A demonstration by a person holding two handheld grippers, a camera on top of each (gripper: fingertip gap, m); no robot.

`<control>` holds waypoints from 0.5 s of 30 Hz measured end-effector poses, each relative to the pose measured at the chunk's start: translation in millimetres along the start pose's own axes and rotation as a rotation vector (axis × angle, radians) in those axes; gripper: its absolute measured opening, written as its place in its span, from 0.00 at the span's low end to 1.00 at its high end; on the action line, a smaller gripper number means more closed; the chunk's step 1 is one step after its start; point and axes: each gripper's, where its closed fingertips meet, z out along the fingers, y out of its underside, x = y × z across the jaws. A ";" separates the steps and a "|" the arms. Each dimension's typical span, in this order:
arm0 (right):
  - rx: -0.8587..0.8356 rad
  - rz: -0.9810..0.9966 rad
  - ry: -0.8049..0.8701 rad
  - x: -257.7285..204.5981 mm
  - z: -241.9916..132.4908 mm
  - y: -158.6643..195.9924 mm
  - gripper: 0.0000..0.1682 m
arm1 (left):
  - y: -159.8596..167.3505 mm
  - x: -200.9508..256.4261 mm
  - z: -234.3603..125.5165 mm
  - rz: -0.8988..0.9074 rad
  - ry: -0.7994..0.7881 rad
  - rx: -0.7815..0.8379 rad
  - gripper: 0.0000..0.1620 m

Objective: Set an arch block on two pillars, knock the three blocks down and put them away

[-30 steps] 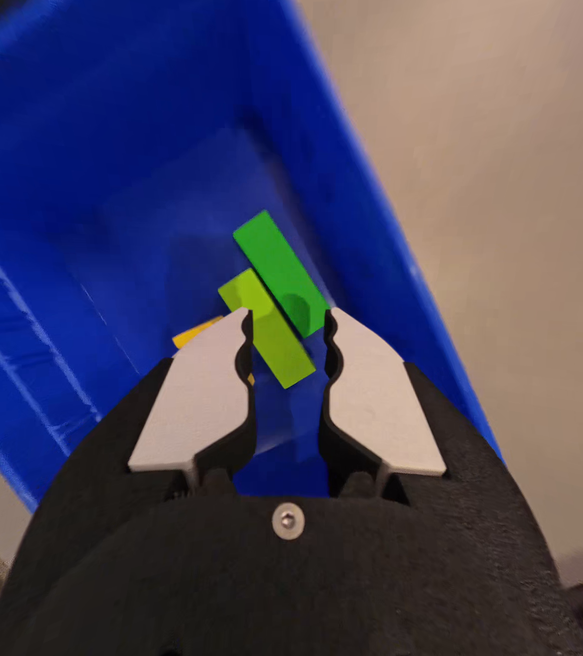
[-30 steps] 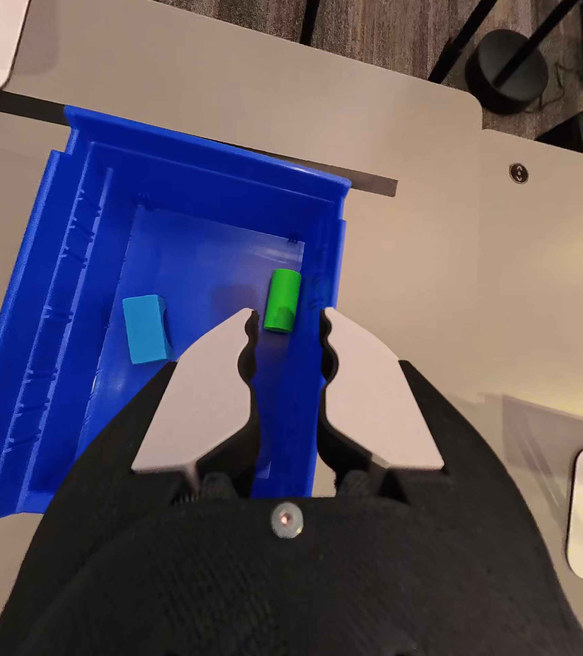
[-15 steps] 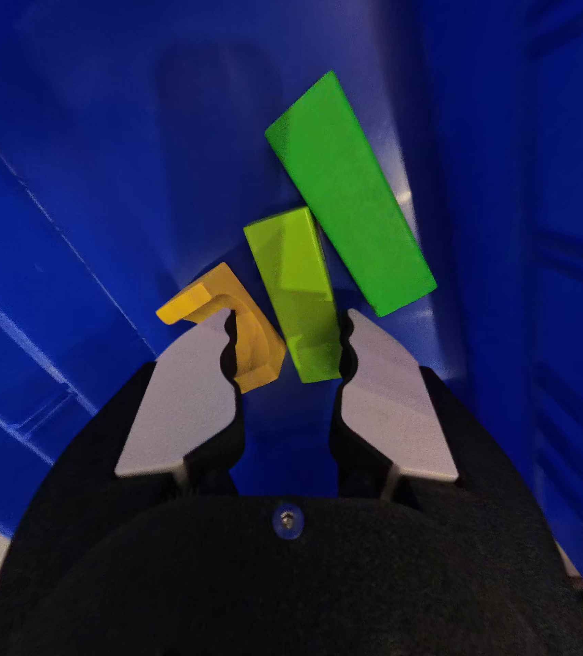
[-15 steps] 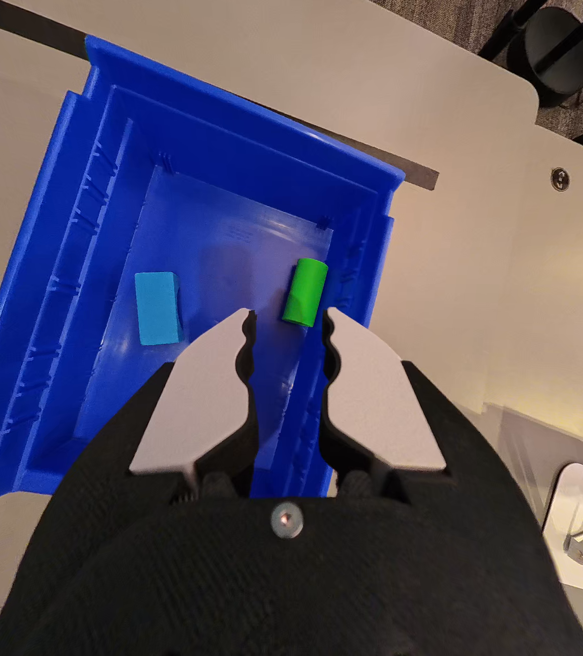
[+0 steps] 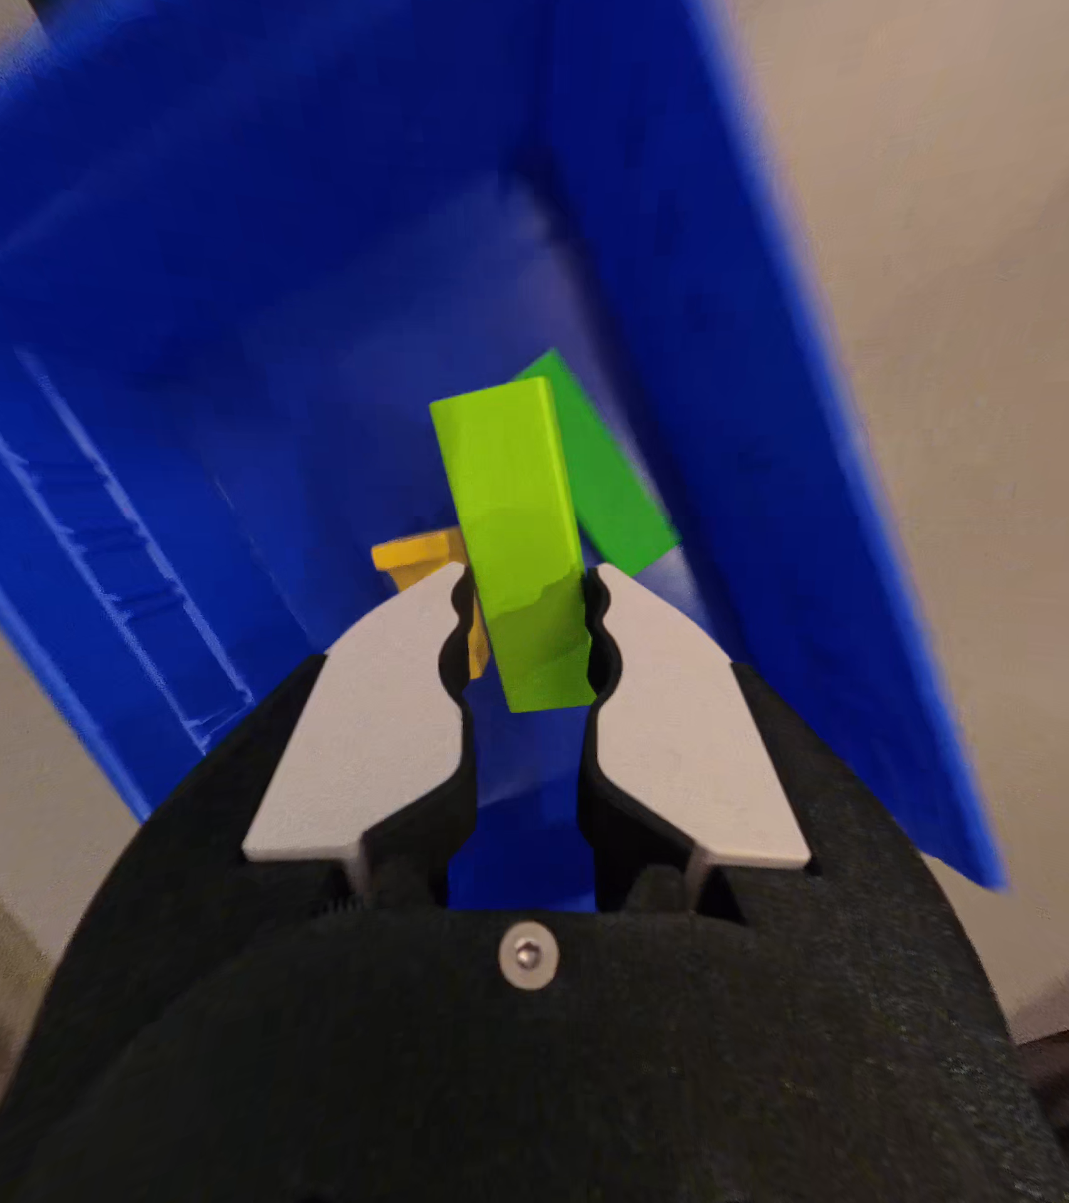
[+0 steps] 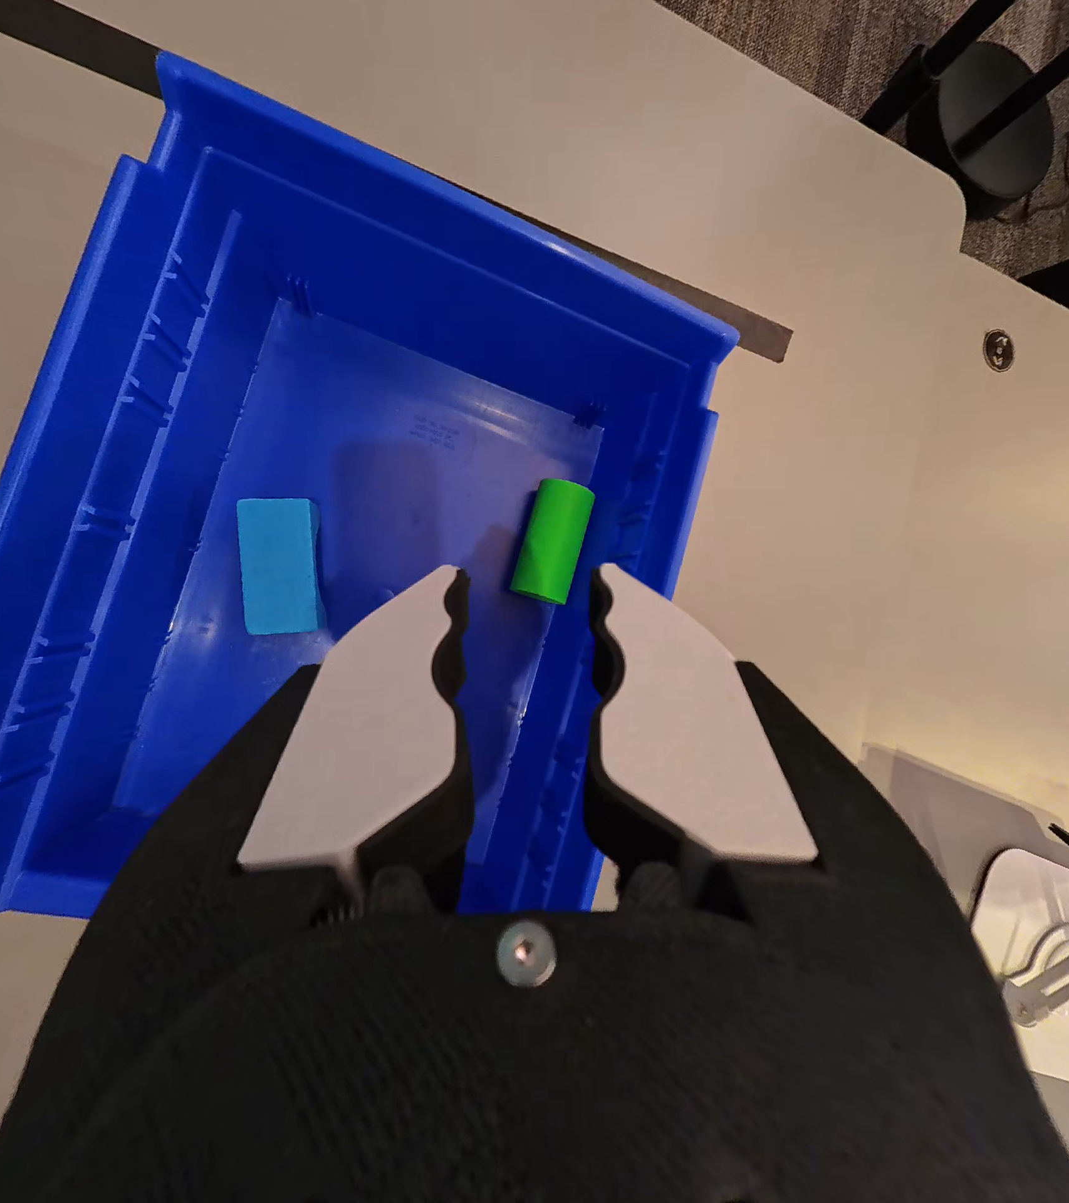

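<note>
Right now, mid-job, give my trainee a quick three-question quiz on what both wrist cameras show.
1. True or false: the left gripper has its fingers closed on the lime block.
2. In the right wrist view, which lies nearer the right gripper: A) the light blue block, or B) the green cylinder?
3. Fill in: partly hidden behind the left gripper's fingers in the blue bin is a ____ block.

Key: 1 true; 2 B; 3 yellow.
</note>
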 end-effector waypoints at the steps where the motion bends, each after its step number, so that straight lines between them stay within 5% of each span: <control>1: 0.006 -0.001 0.004 0.2 -1.2 -1.2 0.23 | -12.4 8.8 -17.8 -0.003 0.033 0.096 0.21; 6: 0.062 -0.006 0.024 -1.7 -12.6 -11.5 0.22 | -58.8 100.5 -99.4 0.183 0.236 0.505 0.20; 10: 0.207 -0.024 -0.044 -29.4 -34.0 -37.7 0.22 | -88.1 179.1 -107.6 0.292 0.360 0.703 0.20; 12: 0.381 -0.034 -0.175 -65.4 -57.0 -66.4 0.22 | -98.7 194.8 -94.5 0.307 0.331 0.755 0.20; 15: 0.678 -0.003 -0.599 -154.4 -111.4 -108.0 0.22 | -106.8 204.9 -80.6 0.316 0.280 0.808 0.20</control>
